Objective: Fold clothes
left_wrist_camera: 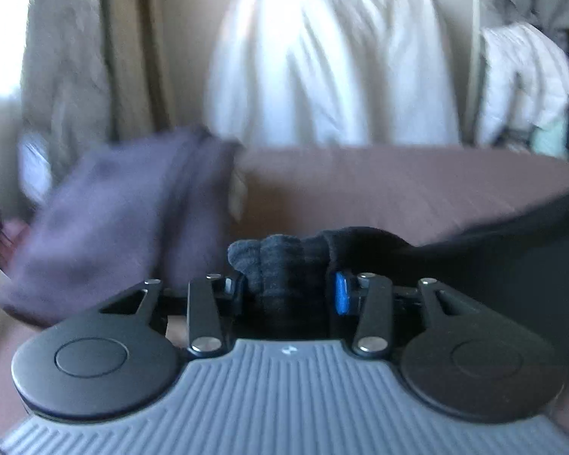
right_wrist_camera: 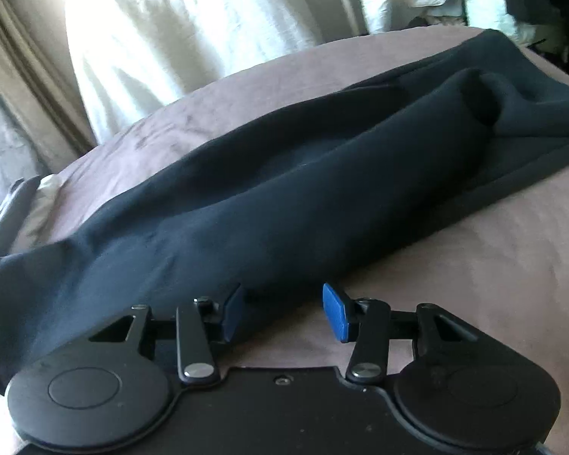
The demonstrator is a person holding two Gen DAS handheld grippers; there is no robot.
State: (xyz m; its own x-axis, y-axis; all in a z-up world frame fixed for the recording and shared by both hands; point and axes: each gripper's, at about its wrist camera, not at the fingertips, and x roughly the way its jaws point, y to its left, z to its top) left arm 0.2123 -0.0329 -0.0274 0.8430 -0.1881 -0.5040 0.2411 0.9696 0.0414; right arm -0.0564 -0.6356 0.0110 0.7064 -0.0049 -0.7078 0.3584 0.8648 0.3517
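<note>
Jaws of the left gripper (left_wrist_camera: 286, 295) are clamping a bunched dark knit cuff; right gripper (right_wrist_camera: 282, 313) is hanging half-open, empty, beside the long navy fleece garment (right_wrist_camera: 284, 174) lying on the mauve bed (right_wrist_camera: 474, 265). Right should be pinching one hem cleanly.

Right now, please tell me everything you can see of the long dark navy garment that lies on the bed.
The long dark navy garment looks like soft, thick knit cloth. It lies stretched across the mauve bed cover, loosely rolled along its length, with a hollow fold near its far end. In the left wrist view one bunched, ribbed end sits between the pads of the left gripper, which grips it. The right gripper is open, its jaws astride the garment's near edge.
</note>
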